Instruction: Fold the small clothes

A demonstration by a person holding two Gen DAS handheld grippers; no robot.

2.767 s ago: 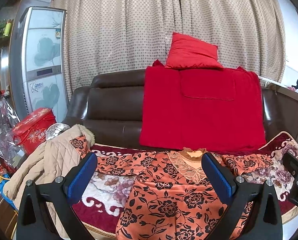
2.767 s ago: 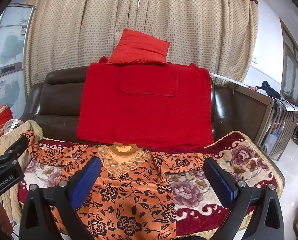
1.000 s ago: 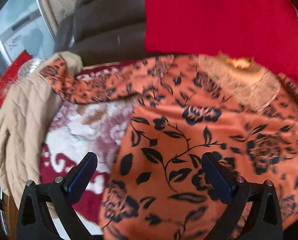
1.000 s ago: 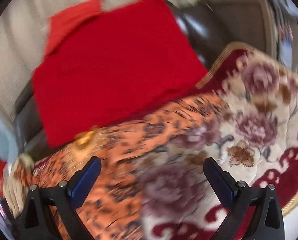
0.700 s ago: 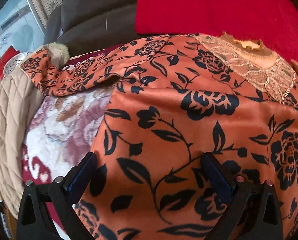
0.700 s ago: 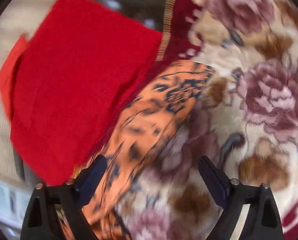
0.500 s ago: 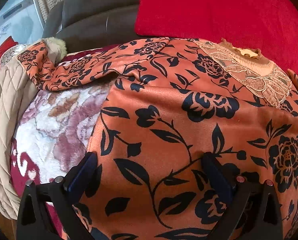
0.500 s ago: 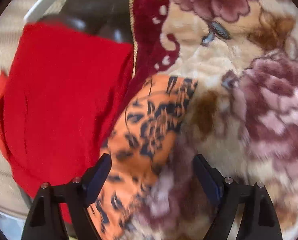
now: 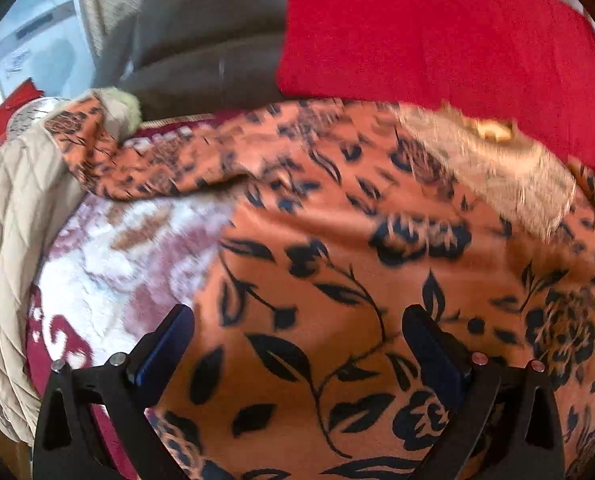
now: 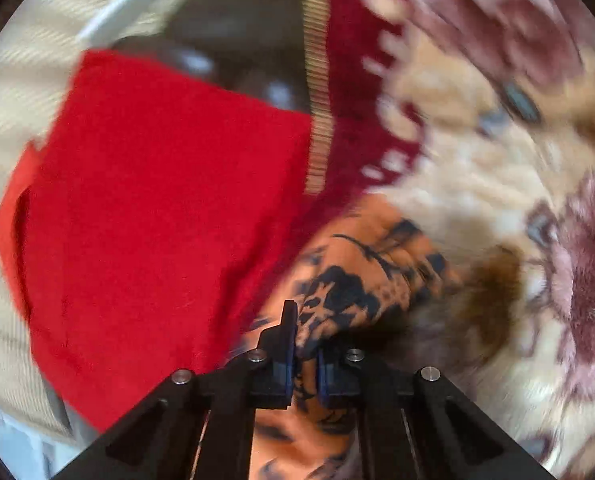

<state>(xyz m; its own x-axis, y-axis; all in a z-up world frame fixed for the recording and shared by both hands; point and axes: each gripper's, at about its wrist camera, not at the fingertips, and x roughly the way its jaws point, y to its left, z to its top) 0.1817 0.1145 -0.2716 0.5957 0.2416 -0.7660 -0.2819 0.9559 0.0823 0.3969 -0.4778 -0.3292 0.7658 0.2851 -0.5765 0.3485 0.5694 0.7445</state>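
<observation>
The orange floral top [image 9: 337,280] lies spread on the flowered blanket [image 9: 109,256] over the sofa seat. The right gripper [image 10: 305,360] has its jaws pinched on the sleeve end [image 10: 361,280], beside the red throw [image 10: 157,208]. The left gripper [image 9: 297,344] hangs wide open over the top's left side edge, with bare blanket just left of it, up to the beige quilted coat [image 9: 13,232].

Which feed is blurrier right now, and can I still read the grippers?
Right wrist view: heavy motion smear over the blanket, yet the right gripper reads sharp, shut on the blouse sleeve. Left wrist view: milder blur; left gripper open over the blouse.
</observation>
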